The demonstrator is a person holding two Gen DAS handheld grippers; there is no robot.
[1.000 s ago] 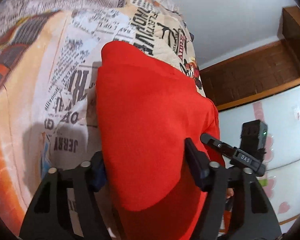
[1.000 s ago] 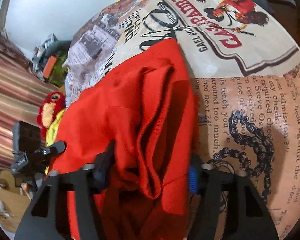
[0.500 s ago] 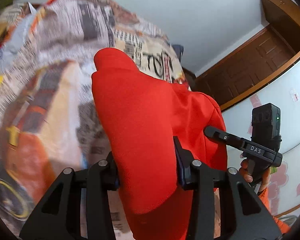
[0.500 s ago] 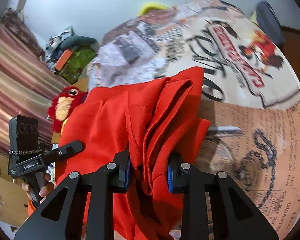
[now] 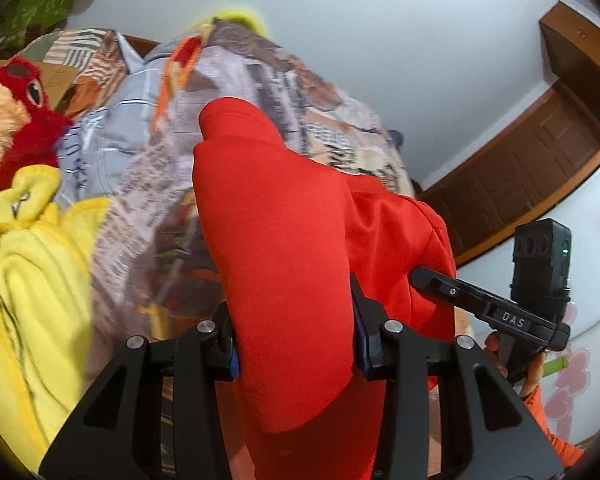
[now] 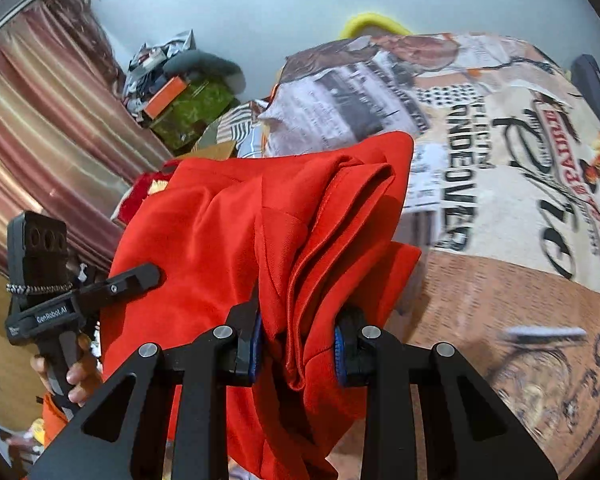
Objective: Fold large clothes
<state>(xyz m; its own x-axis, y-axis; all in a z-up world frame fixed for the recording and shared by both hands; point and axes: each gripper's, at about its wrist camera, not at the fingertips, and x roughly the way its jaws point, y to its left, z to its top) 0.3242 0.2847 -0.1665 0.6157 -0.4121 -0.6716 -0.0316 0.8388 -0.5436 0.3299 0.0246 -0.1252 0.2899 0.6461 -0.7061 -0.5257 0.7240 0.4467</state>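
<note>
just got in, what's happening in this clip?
A person is folding a red garment over a bed with a newspaper-print bedspread, a handheld gripper in each hand. The left gripper is clamped on one bunched part of the cloth and the right gripper on several gathered layers, with the garment held up between them. A yellow garment and a red plush toy lie to the left side.

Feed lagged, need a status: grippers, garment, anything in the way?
Left gripper and right gripper both shut on red garment. Garment bunched, lifted above printed bedspread. Yellow garment heaped on the left.
</note>
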